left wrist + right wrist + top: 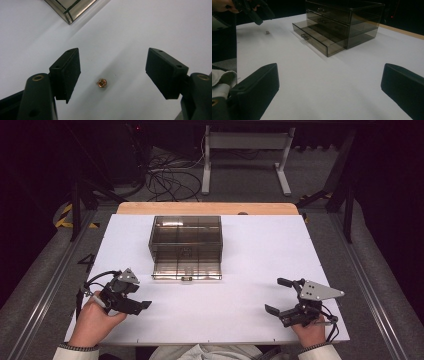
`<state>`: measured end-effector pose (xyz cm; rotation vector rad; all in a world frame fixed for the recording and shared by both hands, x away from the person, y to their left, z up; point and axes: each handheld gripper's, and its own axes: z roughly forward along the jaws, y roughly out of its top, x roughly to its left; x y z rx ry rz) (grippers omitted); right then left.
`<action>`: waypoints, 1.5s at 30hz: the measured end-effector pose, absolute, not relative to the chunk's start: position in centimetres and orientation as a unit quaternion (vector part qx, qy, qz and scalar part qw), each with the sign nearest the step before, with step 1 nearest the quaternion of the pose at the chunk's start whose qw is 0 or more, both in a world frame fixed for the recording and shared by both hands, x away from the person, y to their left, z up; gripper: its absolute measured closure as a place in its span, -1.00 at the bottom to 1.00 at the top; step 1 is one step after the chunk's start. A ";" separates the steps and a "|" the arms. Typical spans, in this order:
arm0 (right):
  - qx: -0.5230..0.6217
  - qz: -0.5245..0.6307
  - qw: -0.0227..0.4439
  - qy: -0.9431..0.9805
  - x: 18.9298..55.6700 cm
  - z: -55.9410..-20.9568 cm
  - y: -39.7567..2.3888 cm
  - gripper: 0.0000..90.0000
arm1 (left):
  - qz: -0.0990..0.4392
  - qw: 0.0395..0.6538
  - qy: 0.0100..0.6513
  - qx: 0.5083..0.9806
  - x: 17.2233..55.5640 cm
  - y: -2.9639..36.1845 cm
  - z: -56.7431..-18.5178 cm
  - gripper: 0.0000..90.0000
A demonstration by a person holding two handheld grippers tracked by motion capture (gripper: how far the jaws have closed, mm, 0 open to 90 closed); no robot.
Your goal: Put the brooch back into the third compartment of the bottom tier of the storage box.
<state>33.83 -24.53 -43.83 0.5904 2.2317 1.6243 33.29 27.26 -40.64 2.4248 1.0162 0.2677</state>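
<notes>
The left claw (113,72) is hovering over a small copper-coloured nut (101,83) that is lying on the white counter (240,260) near its front left corner. Its jaws are standing well apart with nothing between the pads, and the nut is sitting on the bare surface roughly midway between them, a little nearer the left pad as the left gripper view shows it. In the right gripper view the same nut (267,32) is showing as a tiny speck just below the far claw's tips.

The right claw (329,85) is waiting near the front right corner, jaws also wide and holding nothing.

A smoky clear drawer box (185,240) is standing toward the back of the counter at its middle, with its bottom drawer (186,269) pulled out toward the person; it looks like the place the nut is meant for.

To do the pick well, the left claw should be coming straight down until the pad tips are almost brushing the counter, since the nut is low and easy to close over. Centring it first matters: an off-centre pad is likely to nudge the nut sideways and send it rolling. Closing slowly, and lifting only once both pads are pressing on it, should keep it from popping out.
</notes>
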 end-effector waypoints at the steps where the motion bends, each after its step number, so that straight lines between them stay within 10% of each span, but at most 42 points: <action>1: 0.206 0.568 0.159 0.781 33.8 -43.8 -24.5 -0.95 | 0.094 0.243 0.373 0.891 33.3 27.2 -40.7 -0.34; 45: 0.210 0.568 0.153 0.781 33.9 -44.0 -24.7 -0.95 | 0.082 0.108 0.388 0.912 34.3 26.3 -43.1 0.41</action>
